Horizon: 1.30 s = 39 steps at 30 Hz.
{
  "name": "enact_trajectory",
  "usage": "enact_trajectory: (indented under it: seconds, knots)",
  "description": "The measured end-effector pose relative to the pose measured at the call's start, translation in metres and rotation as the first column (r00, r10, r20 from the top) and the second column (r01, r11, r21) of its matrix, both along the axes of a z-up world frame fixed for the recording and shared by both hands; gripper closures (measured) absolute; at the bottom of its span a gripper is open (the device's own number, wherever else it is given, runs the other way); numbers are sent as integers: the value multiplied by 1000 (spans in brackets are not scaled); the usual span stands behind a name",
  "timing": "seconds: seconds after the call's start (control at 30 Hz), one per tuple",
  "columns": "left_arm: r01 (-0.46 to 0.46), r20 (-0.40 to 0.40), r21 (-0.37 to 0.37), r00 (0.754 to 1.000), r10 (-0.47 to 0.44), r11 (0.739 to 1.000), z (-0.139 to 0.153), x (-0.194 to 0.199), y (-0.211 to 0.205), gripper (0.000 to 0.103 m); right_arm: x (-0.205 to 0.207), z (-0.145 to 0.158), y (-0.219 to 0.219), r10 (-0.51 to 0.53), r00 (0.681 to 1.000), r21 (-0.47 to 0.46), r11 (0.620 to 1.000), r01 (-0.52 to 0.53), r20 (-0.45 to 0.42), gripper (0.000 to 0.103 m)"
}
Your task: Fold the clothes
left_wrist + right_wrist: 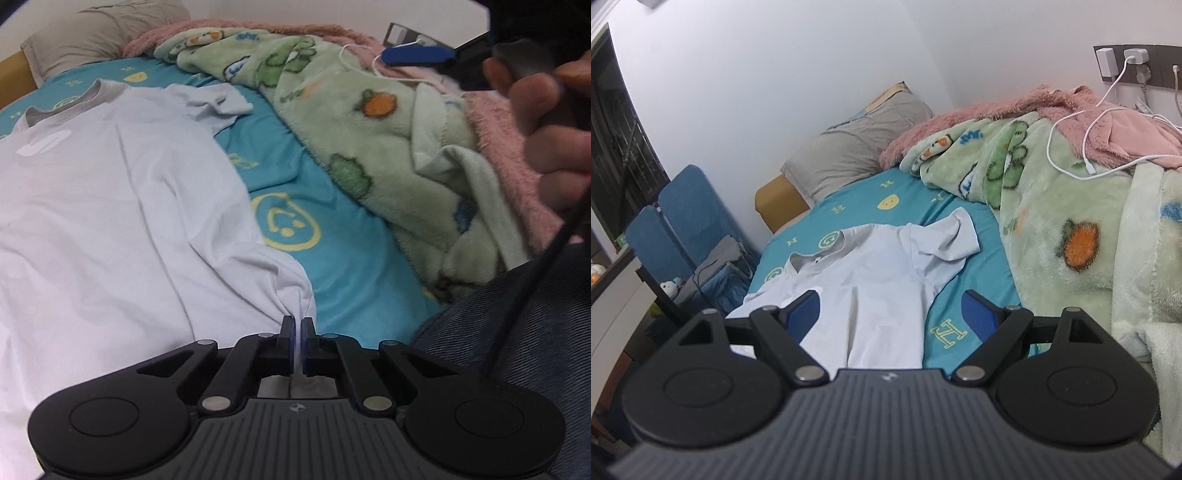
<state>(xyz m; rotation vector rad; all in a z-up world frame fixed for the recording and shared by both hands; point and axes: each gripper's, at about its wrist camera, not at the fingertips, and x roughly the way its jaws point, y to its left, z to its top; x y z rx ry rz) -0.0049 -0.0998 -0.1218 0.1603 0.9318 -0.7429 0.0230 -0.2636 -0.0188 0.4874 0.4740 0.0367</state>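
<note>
left gripper (298, 326): jaws pinched nearly together on the bottom hem corner of the T-shirt (122, 206), cloth bunched into the gap.
right gripper (892, 314): jaws spread wide, holding nothing, hovering above the shirt's lower half.
nearer hand: left, touching the hem; right is apart, higher up.
T-shirt place: flat on the teal bedsheet (332, 258), front up, beside the green blanket (388, 122).
long axis: hem near the grippers, running away toward the collar (816, 254).
points: collar toward the grey pillow (857, 147).
far sleeve (951, 236): folded over, rumpled.
stage: cannot tell.
</note>
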Motion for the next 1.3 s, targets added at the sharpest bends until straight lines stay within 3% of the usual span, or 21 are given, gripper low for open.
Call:
enact_trajectory:
  seconds: [0.37, 0.4, 0.53, 0.73, 0.83, 1.03, 1.2, 1.3]
  knots:
    - [8, -64, 20, 998, -6, 1000, -11, 4, -4, 96, 6, -3, -3, -4, 1000, -3, 1000, 4, -5, 18]
    - [0, -61, 22, 998, 2, 1000, -9, 4, -2, 90, 6, -3, -3, -5, 1000, -3, 1000, 5, -4, 18]
    - [-42, -36, 27, 998, 43, 999, 4, 6, 8, 48, 4, -2, -3, -8, 1000, 0, 1000, 8, 11, 18]
    - [-143, 32, 13, 989, 142, 990, 32, 17, 36, 25, 2, 0, -3, -6, 999, 24, 1000, 5, 47, 18]
    - [-191, 73, 2, 979, 191, 982, 47, 23, 54, 21, 2, -1, -3, -4, 998, 42, 999, 1, 56, 18]
    - [-315, 169, -33, 933, 316, 948, 65, 32, 88, 7, 30, -15, -9, -7, 1000, 170, 985, 5, 11, 17]
    - [-405, 180, -91, 892, 415, 910, 65, 39, 101, 5, 82, -34, -18, -48, 998, 292, 955, 57, -39, 17]
    - [-424, 204, -93, 878, 434, 901, 65, 38, 107, 3, 118, -67, -36, -82, 991, 436, 892, 120, -104, 17]
